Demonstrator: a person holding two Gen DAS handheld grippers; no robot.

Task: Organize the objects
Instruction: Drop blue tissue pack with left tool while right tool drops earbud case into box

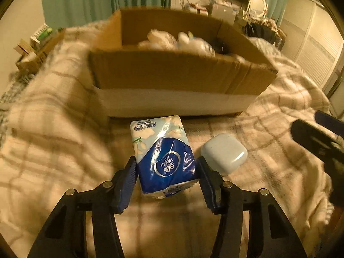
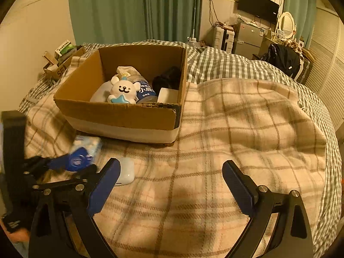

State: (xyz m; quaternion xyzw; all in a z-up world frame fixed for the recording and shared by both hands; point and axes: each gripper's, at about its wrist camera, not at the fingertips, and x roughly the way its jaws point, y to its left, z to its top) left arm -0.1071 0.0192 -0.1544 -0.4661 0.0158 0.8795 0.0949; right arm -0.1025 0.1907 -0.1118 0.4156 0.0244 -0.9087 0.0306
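My left gripper (image 1: 166,167) is shut on a blue and white Vinda tissue pack (image 1: 163,152), holding its near end above the plaid blanket, just in front of the cardboard box (image 1: 172,73). A small pale blue case (image 1: 223,152) lies on the blanket right of the pack. In the right wrist view the box (image 2: 120,111) holds a white bear toy (image 2: 122,91), a bottle (image 2: 145,91) and dark and white items. My right gripper (image 2: 172,172) is open and empty over the blanket. The tissue pack (image 2: 83,152) and left gripper show blurred at the left there.
A beige plaid blanket (image 2: 236,129) covers the bed over a grey checked cover (image 2: 236,64). A smaller box of items (image 2: 60,58) sits at the far left by the wall. A fridge, TV, mirror and dark bag stand at the back right.
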